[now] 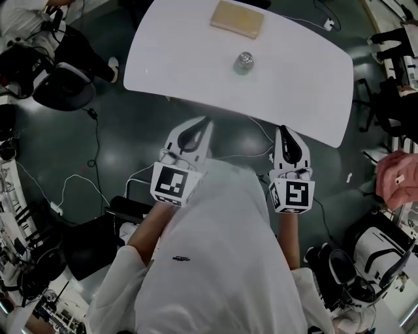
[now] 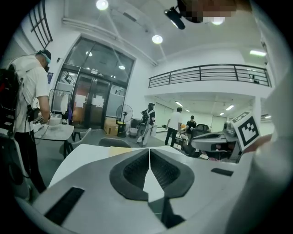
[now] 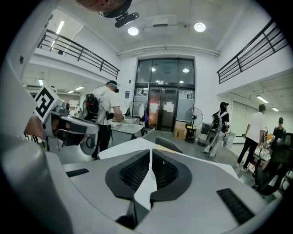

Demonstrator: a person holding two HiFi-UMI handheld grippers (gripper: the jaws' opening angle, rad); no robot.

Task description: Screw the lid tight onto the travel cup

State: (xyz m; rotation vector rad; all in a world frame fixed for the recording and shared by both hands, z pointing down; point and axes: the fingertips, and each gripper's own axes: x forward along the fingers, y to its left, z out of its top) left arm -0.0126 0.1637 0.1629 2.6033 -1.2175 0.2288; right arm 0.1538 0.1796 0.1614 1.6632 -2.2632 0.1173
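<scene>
The travel cup (image 1: 244,62) stands upright on the white table (image 1: 189,65), about the middle of the top and towards the far side. It looks like bare metal. I can't tell from here whether the lid is on it. Beyond it, at the table's far edge, lies a flat tan board (image 1: 237,18), well apart from the cup.

Both grippers are on the near side of the table, well away from the cup. The left gripper (image 1: 208,121) has its jaws pressed together with nothing between them, and its own view shows the dark pads (image 2: 137,171) meeting in a thin line. Its tip is over the dark floor, just short of the table's near edge. The right gripper (image 1: 282,129) is the same, with its jaws together and empty, and its tip is right at that edge. Nothing stands between either gripper and the cup, only bare tabletop.

White cables (image 1: 78,182) trail across the floor (image 1: 117,137) on the near side of the table. A grey chair (image 3: 164,143) sits at the table's far side. Past it are a standing fan (image 3: 194,117) and several people (image 3: 254,132).
</scene>
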